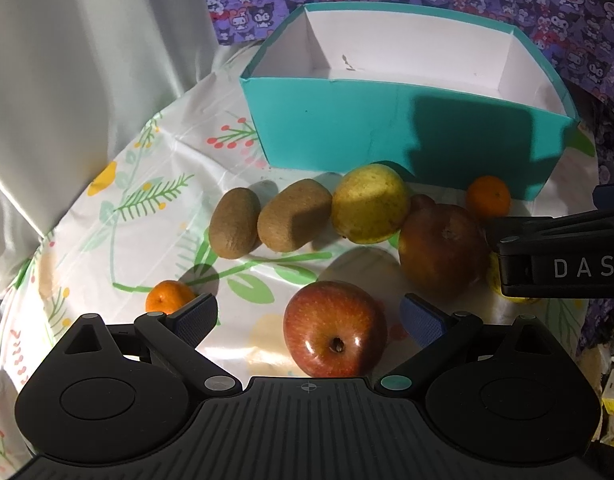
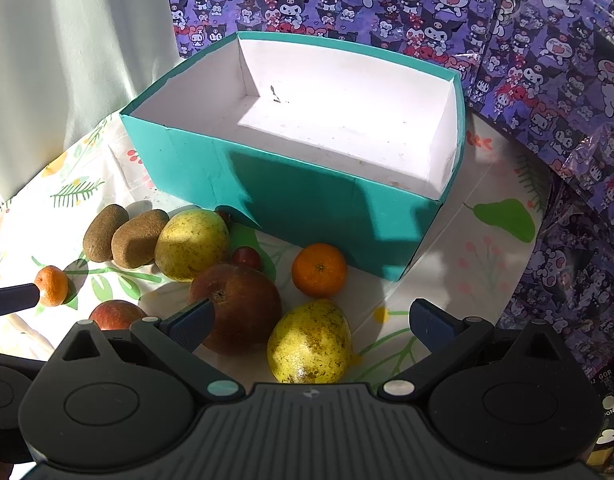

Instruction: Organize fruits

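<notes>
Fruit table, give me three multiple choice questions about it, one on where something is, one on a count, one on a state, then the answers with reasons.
1. Where do the two kiwis lie?
A. Inside the box
B. Side by side on the tablecloth, left of a yellow pear
C. On top of the red apple

2. How many small oranges are on the table?
A. Two
B. Four
C. None

3. What is the state of the teal box?
A. Closed with a lid
B. Full of fruit
C. Open, with no fruit in it

Answers:
1. B: the right wrist view shows them touching each other, beside the yellow pear in front of the box.
2. A: one orange sits near the box's front wall, another orange lies at the left edge.
3. C: its white floor is bare apart from a small dark mark.
</notes>
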`<act>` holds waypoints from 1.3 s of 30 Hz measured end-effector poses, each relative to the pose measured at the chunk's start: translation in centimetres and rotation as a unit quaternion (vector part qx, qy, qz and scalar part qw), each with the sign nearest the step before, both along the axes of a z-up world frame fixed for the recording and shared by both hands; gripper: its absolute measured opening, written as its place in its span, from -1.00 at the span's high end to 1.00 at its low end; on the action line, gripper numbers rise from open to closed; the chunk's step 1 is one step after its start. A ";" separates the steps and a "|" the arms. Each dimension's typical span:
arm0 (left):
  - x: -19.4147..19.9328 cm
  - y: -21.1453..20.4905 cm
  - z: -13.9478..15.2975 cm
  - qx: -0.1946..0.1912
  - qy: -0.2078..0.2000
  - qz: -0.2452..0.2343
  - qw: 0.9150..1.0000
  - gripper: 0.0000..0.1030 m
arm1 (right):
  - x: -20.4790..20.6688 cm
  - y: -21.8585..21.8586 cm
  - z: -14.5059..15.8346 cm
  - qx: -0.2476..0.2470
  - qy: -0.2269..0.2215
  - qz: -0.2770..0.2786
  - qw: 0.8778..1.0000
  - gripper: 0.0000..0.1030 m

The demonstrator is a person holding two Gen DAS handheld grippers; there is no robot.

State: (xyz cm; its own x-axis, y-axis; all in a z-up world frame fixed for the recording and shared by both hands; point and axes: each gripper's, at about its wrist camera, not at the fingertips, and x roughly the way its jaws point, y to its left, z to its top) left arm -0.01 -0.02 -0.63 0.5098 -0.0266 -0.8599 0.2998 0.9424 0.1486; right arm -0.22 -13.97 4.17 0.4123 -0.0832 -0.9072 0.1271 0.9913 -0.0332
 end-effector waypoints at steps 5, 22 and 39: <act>0.0 0.0 0.0 -0.002 0.002 0.000 1.000 -0.95 | 0.0 0.1 0.0 -0.001 0.001 0.000 1.000 -1.00; 0.1 0.1 -0.3 -0.007 0.010 -0.002 1.000 -0.95 | 0.1 0.0 0.0 -0.003 0.002 -0.003 1.000 -1.00; 0.2 0.0 -0.5 -0.007 0.014 -0.004 1.000 -0.95 | 0.2 0.0 0.0 -0.012 -0.002 -0.003 1.000 -1.00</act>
State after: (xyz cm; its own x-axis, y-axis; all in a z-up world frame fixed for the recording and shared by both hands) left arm 0.24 -0.05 -1.13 0.4849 -0.0424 -0.8736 0.3118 0.9416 0.1274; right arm -0.01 -13.92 4.14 0.4152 -0.1076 -0.9034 0.1325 0.9895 -0.0570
